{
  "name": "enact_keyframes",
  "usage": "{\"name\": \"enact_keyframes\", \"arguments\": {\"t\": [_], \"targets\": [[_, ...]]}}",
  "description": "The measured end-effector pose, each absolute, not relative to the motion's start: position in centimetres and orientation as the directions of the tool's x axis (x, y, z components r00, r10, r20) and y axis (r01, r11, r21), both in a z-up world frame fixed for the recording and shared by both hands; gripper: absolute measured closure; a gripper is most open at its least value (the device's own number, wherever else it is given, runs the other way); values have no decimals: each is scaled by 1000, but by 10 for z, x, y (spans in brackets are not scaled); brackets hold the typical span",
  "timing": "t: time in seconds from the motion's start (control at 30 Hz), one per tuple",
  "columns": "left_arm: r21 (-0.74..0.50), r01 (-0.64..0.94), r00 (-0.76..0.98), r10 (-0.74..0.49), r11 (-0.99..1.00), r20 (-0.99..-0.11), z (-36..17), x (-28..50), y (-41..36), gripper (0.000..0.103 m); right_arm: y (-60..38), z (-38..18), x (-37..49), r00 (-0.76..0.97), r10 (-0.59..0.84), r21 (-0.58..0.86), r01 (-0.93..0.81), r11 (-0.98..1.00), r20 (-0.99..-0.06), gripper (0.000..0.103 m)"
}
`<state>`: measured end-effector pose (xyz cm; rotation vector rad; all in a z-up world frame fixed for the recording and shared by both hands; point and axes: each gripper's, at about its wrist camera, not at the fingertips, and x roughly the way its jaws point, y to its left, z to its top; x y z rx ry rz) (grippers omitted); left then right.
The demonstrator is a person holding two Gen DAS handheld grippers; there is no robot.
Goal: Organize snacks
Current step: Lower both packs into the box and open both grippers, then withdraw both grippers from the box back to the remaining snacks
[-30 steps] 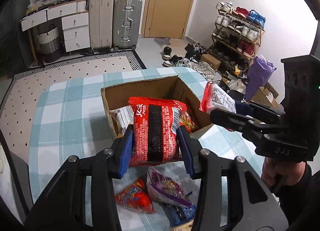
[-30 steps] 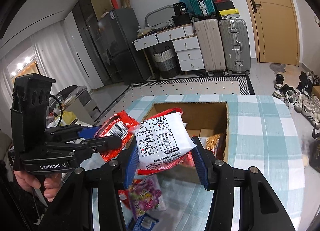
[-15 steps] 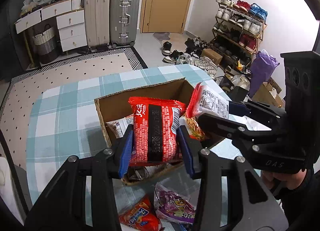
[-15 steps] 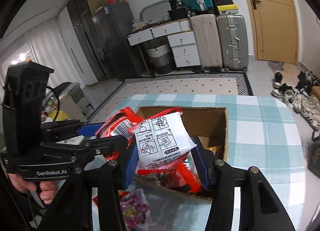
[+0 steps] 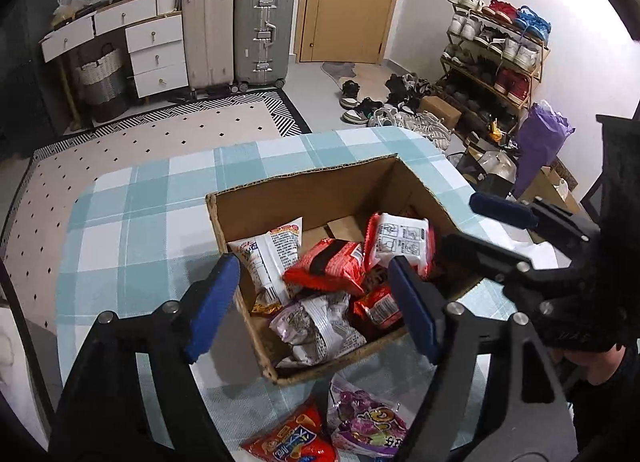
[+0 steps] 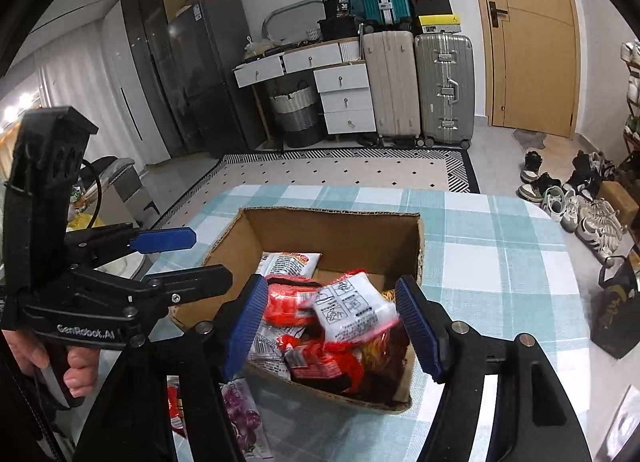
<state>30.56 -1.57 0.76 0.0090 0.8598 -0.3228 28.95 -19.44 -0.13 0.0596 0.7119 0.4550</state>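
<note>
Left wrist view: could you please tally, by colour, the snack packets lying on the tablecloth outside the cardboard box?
Red-orange packet: 1
Purple packet: 1
Total: 2

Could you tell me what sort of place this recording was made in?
Most likely a lived-in home, near its entrance: a shoe rack with loose shoes beside a wooden door, suitcases against a drawer unit, and a refrigerator.
</note>
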Motion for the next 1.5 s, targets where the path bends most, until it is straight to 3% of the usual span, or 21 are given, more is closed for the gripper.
{"name": "enact_keyframes", "arguments": {"t": [0.33, 0.73, 1.03, 1.1, 1.5], "targets": [[-99, 284, 637, -265, 954, -724, 32, 268, -18, 28, -200, 26, 257, 700, 422, 175, -399, 900, -576, 30], [-80, 282, 675, -257, 956, -692, 62, 195, -17, 20, -207, 55, 196, 730, 434, 159, -417, 895, -527, 24], [-75, 252, 688, -233, 965, -688, 65, 135, -14, 9, -212, 51, 150, 751, 424, 149, -409, 901, -507, 22], [-70, 238, 694, -220, 969, -686, 64, 122, -12, 6, -214, 48, 140, 749, 430, 162, -407, 899, -504, 17], [-80, 235, 706, -227, 969, -671, 59, 66, -17, 1, -219, 39, 83, 750, 433, 153, -415, 897, -500, 13]]}}
